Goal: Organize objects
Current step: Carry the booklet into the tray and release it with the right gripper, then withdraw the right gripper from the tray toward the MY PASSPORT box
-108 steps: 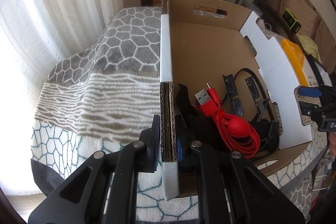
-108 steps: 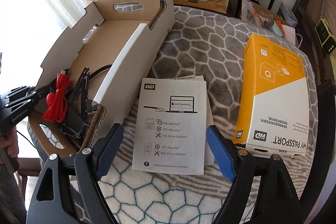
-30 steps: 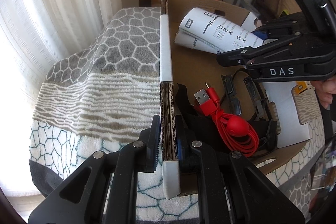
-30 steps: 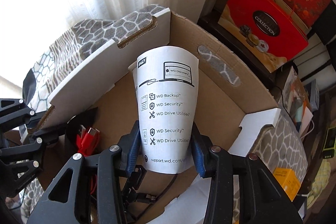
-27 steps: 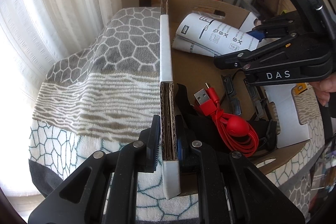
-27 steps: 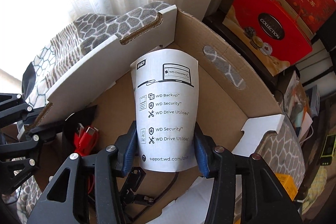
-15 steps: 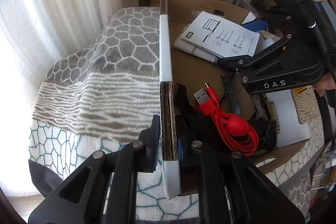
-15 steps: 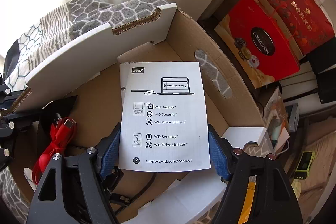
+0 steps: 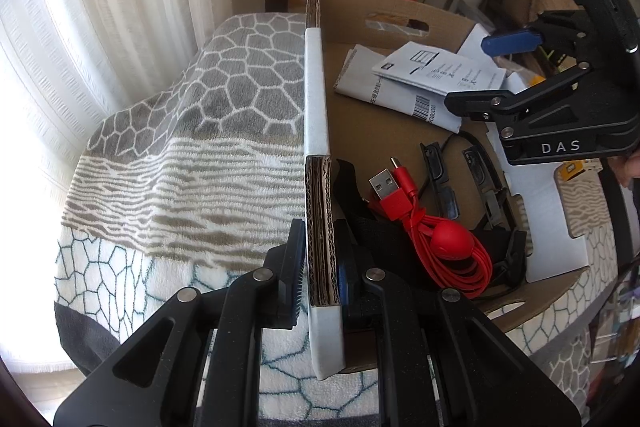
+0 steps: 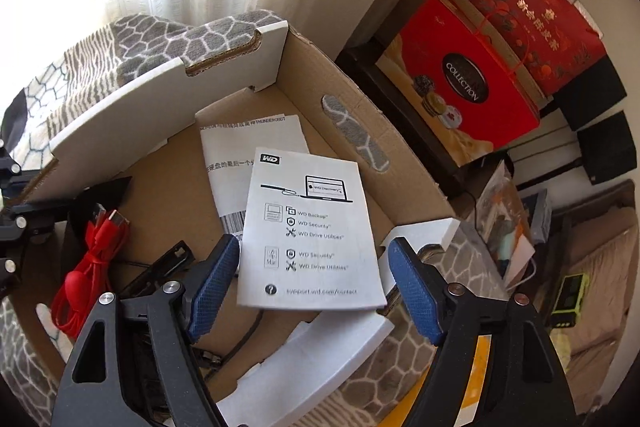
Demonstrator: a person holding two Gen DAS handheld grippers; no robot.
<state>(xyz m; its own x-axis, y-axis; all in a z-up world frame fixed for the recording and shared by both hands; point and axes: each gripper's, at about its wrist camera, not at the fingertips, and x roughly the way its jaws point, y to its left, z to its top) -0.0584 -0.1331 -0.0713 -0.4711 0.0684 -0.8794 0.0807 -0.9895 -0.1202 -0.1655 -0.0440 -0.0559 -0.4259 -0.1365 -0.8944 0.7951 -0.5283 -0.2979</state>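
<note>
Flat glossy leaflet lies in corrugated cardboard box beside coiled red cable.

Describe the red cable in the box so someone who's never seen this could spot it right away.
Find the open cardboard box on the patterned blanket. At the end opposite the white leaflets, among black straps and clips, lies the red cable. It is the only red thing in the box: a coiled bundle held by a round red clip, USB plug sticking out.

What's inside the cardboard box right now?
In the cardboard box: WD leaflet lying on a second printed sheet, coiled red USB cable, black strap with clips. The box floor beneath the papers is covered.
</note>
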